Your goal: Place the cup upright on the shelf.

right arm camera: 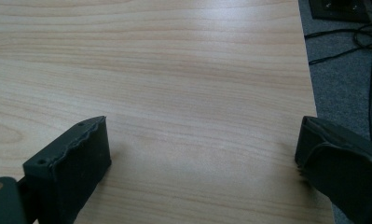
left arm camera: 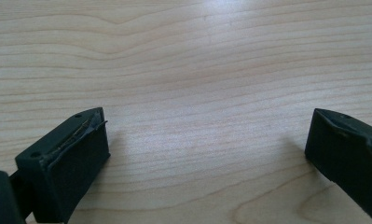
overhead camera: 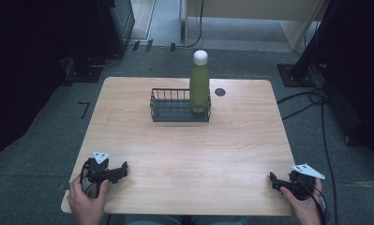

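A green bottle [overhead camera: 199,87] with a white cap stands upright in the right end of a dark wire basket [overhead camera: 168,108] at the far middle of the wooden table [overhead camera: 184,145]. My left gripper [overhead camera: 124,170] rests near the table's front left corner, held by a hand. Its jaws stand wide apart over bare wood in the left gripper view, open [left arm camera: 207,140]. My right gripper [overhead camera: 273,180] rests at the front right corner. It is open [right arm camera: 202,144] too, with nothing between its jaws.
A round dark grommet [overhead camera: 220,92] sits in the tabletop right of the basket. Grey carpet with cables [overhead camera: 311,101] lies beyond the table's right edge [right arm camera: 309,93]. Dark equipment stands on the floor at the far left and right.
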### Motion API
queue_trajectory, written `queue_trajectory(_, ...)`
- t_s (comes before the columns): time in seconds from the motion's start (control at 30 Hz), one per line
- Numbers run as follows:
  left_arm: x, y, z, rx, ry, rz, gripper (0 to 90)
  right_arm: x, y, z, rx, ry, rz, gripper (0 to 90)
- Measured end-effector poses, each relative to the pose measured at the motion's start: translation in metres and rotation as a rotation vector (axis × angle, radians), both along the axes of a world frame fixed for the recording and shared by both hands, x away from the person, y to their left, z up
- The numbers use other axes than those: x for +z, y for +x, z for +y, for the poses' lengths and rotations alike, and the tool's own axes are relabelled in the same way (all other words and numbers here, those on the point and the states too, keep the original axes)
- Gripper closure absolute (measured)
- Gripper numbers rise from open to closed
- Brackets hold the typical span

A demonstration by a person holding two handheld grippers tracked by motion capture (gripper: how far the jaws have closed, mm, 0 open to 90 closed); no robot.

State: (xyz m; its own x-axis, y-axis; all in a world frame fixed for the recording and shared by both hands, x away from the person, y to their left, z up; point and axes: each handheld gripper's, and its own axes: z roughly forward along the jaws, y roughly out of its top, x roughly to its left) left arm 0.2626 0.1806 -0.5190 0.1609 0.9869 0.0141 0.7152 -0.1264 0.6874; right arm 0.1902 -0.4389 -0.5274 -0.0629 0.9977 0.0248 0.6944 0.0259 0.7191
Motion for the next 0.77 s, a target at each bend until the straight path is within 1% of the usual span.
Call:
queue_trajectory(0.07, 0.0000, 0.0000, 0.0000, 0.000, 0.000, 0.000, 0.0, 0.0000, -0.0006, -0.0003, 0.007, 0.002, -0.001, 3.2)
queue_trajectory(0.77, 0.0000, 0.0002, -0.0002, 0.000, 0.000, 0.001, 0.0, 0.0000, -0.0006, -0.0002, 0.007, 0.002, 0.000, 3.1)
